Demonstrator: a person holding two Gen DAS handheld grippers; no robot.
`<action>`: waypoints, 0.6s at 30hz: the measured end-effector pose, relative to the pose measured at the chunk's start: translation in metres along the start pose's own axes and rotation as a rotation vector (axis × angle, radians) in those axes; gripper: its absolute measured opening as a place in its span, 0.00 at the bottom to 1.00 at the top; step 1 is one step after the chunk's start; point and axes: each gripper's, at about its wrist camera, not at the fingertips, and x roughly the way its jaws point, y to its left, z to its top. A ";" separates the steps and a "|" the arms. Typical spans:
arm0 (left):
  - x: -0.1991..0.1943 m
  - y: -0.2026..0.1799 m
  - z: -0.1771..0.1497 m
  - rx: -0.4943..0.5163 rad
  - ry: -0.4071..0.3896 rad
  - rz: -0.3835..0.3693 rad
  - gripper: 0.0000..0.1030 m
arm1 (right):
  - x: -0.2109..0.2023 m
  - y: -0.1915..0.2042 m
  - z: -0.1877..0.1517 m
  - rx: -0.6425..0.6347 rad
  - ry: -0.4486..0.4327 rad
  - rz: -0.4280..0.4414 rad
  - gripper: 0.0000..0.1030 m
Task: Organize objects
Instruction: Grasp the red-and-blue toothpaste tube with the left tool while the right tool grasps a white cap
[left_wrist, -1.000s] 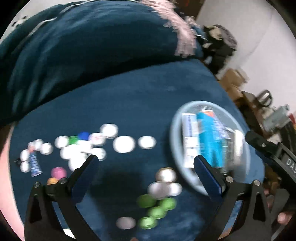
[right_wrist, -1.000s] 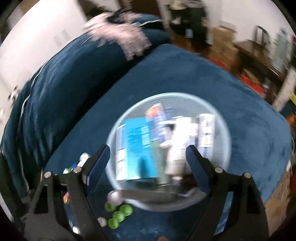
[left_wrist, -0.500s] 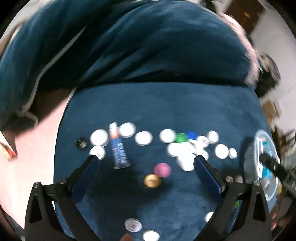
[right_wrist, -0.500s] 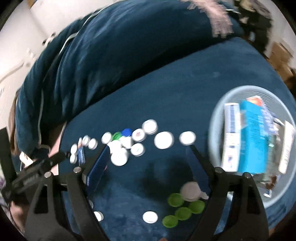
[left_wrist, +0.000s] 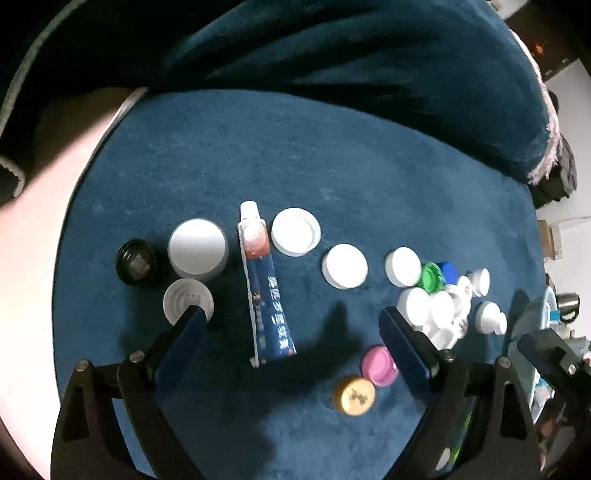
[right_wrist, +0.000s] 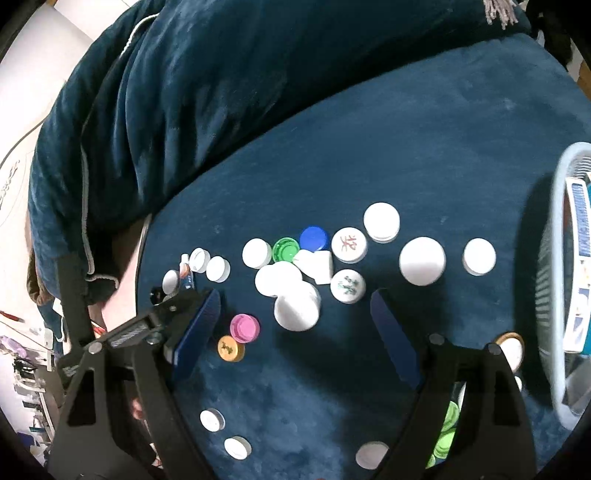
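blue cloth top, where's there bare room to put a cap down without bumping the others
Free: the wide bare stretch of blue cloth between the cap row and the heaped blanket, and the patch between the toothpaste tube and the pink cap. Crowded: the white cap cluster and beside the basket.

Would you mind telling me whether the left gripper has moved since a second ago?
Yes. The left gripper swung away from the basket, now at the right edge, and frames the toothpaste tube, jaws closing.

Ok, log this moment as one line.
left claw: closing, empty, above toothpaste tube | right claw: open, empty, over white caps | basket: holds boxes
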 end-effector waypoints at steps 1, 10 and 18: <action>0.002 0.001 0.001 -0.004 0.001 0.000 0.87 | 0.001 0.001 0.000 -0.001 -0.001 0.001 0.83; 0.019 -0.009 0.007 0.036 -0.007 0.104 0.40 | 0.008 -0.001 0.003 0.001 0.014 0.005 0.83; 0.019 -0.022 -0.001 0.150 -0.006 0.146 0.18 | 0.003 0.001 0.003 0.000 0.021 0.001 0.83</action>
